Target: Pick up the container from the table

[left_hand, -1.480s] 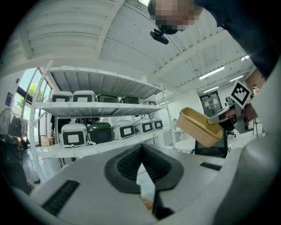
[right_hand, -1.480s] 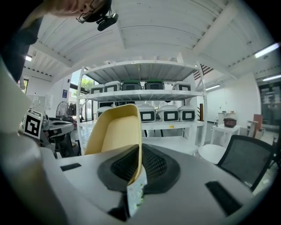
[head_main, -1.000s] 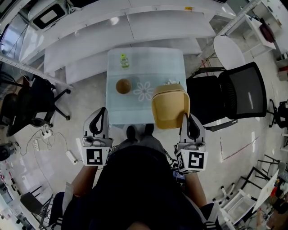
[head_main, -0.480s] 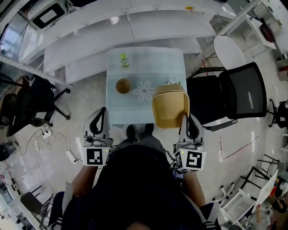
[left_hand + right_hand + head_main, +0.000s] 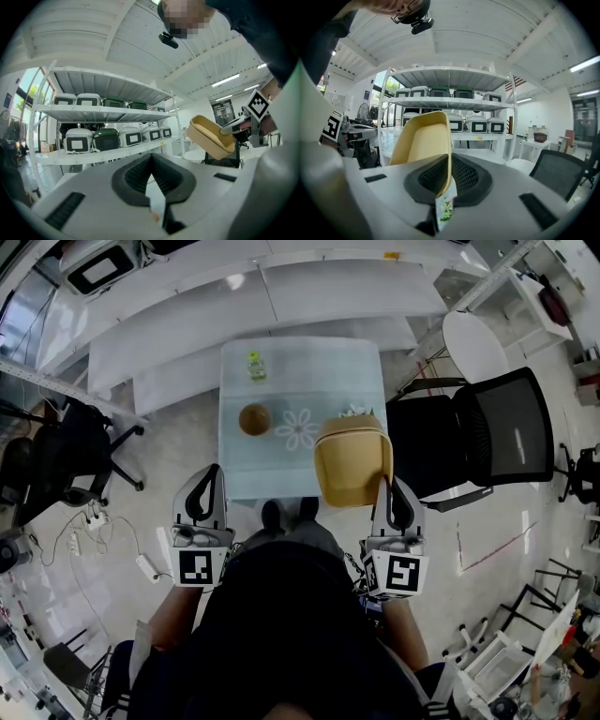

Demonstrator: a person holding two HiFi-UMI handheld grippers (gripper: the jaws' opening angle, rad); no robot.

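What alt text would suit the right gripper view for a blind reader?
The right claw is shut on the wall of a tilted yellow container. Behind stand white shelves of white and green boxes, with a black chair at lower right.

Bright, even overhead light, strong fisheye bending at edges, blurred near foreground.
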